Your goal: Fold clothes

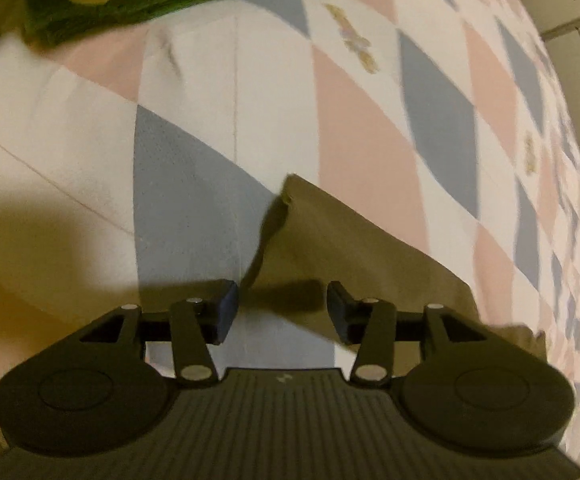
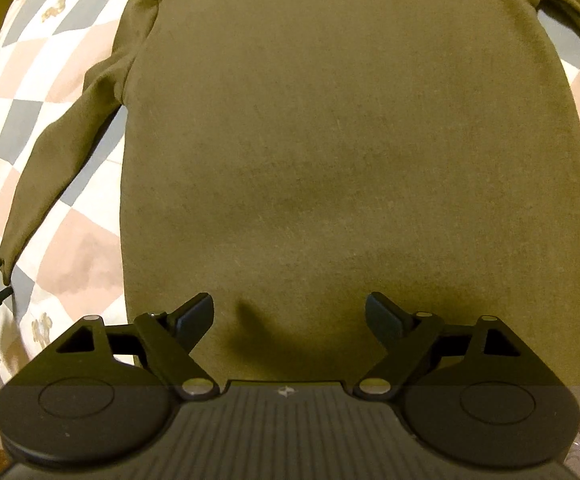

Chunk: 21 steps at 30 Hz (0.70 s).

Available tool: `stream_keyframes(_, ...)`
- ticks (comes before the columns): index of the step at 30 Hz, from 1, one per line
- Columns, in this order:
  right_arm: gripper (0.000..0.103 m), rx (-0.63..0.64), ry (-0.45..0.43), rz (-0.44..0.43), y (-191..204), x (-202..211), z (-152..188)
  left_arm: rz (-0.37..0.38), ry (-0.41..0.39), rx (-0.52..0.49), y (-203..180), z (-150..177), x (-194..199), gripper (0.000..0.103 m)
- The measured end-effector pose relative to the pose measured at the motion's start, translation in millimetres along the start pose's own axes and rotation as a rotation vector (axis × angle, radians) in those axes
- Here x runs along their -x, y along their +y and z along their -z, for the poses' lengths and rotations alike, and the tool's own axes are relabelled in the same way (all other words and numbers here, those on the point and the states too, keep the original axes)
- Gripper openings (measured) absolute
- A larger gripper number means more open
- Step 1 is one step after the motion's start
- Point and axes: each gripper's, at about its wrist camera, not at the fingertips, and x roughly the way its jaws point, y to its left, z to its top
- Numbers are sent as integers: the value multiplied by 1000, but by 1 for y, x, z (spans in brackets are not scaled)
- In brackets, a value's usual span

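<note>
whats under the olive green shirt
The olive long-sleeved shirt lies spread flat on a quilt of pink, grey and white diamonds, which shows around its sleeve and sides. Whatever lies beneath the shirt's body is covered, so only the quilt at its edges can be confirmed.

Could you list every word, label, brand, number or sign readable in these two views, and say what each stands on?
No readable words or numbers in either view.
left gripper: a small pale mark on its ribbed body, too small to read.
right gripper: a like mark, also unreadable.
olive long-sleeved shirt: plain, no print or label showing.
Patterned bedcover: small blurred motifs, no letters.
</note>
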Motion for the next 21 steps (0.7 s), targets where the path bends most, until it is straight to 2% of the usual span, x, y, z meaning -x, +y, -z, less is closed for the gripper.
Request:
stream_keyframes(1, 86, 2, 2, 2, 1, 0, 0, -18, -14, -20, -4, 1, 2, 38)
stream_keyframes(3, 86, 3, -1, 2, 0, 2, 2, -55, -42, -60, -12, 3, 5, 3)
stream_keyframes(5, 87, 4, -5, 1, -1, 4, 3, -92, -82, -116, -21, 6, 12, 2)
stream_keyframes(8, 87, -28, -26, -2, -5, 8, 7, -127, -216, -283, -34, 26, 58, 2)
stream_keyframes(10, 87, -49, -36, -8, -9, 9, 10, -186, -272, -347, -30, 35, 73, 4)
stream_keyframes(12, 88, -70, -45, -16, -12, 10, 13, -267, -267, -381, -24, 40, 62, 3)
stream_keyframes(14, 87, -75, -40, -19, -13, 8, 15, -405, -267, -440, -24, 45, 37, 0)
stream_keyframes(16, 87, -58, -37, -15, -10, 7, 17, -530, -223, -518, -27, 48, 5, 4)
stream_keyframes(17, 87, -72, -52, -12, -20, 12, 22, -562, -203, -527, -28, 49, -3, 6)
stream_keyframes(18, 87, -88, -68, -9, -31, 16, 26, -565, -205, -525, -30, 52, 0, 6)
stream_keyframes(19, 88, -104, -84, -5, -42, 21, 31, -535, -225, -516, -33, 56, 12, 7)
stream_keyframes(21, 88, -135, -116, 1, -64, 30, 40, -439, -253, -525, -42, 72, 38, 10)
